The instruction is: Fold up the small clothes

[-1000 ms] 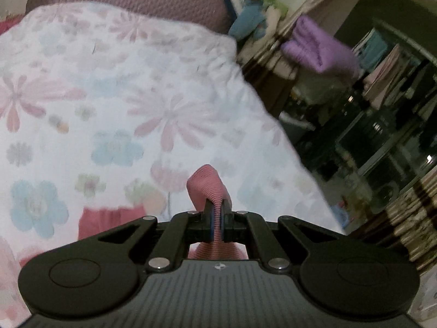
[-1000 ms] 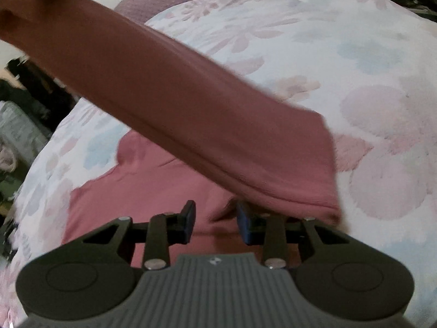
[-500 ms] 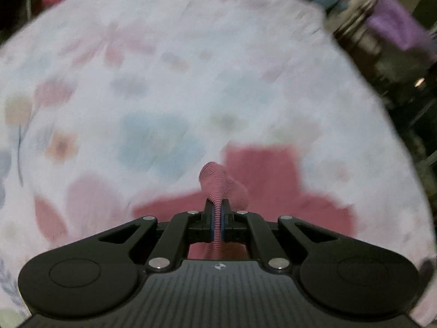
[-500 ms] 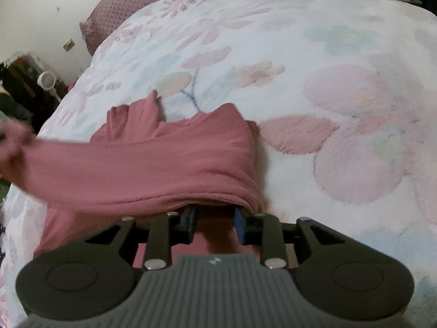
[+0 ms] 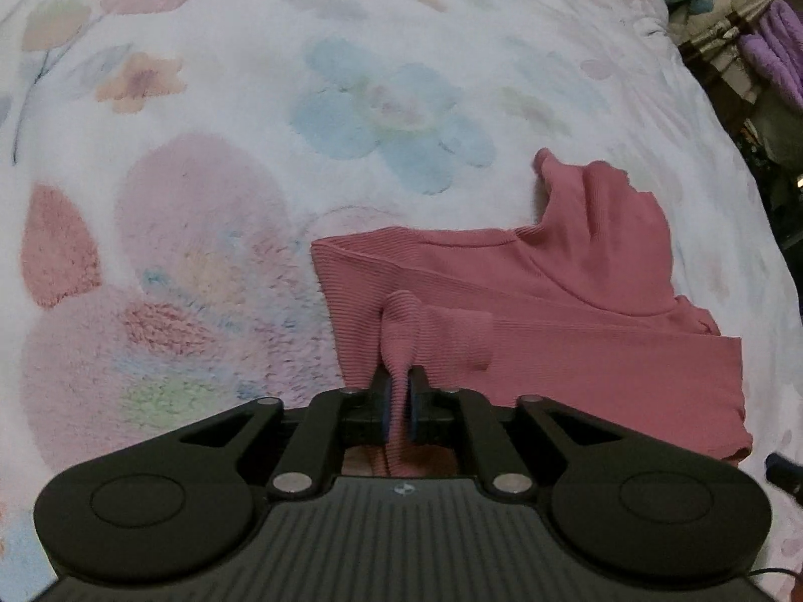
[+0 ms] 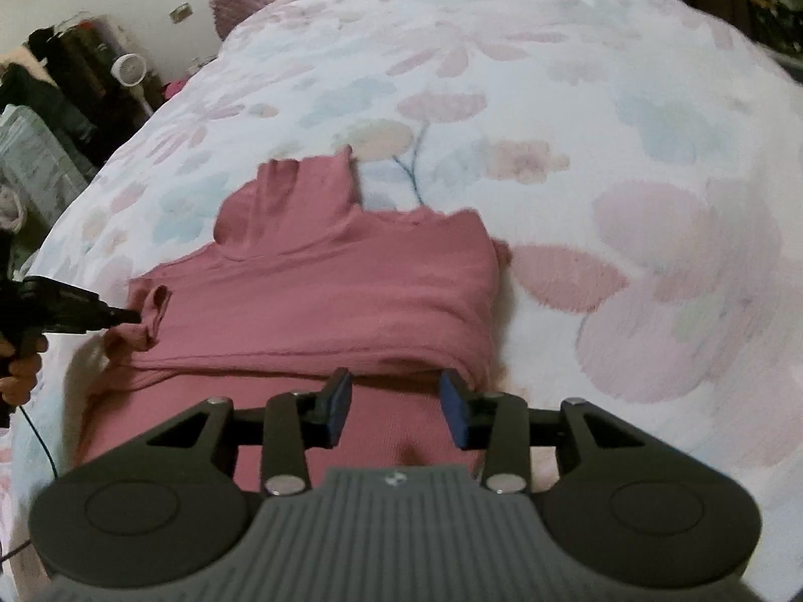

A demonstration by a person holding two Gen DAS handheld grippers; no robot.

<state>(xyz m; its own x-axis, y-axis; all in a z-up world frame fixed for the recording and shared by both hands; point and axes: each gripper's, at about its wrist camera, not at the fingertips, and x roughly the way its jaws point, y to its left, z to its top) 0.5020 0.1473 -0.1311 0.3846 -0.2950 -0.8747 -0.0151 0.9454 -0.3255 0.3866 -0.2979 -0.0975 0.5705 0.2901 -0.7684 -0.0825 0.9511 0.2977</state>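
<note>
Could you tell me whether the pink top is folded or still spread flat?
Partly folded: the top has a sleeve laid across its body, the left gripper pinching the cuff.

1. A small pink ribbed top [image 6: 321, 296] is spread on the bed.
2. One sleeve is laid across the body as a wide folded band.
3. The high collar [image 6: 296, 200] is turned flat, pointing away from the hem.
4. A pinched ridge of the sleeve end [image 5: 401, 321] is raised off the fabric.
</note>
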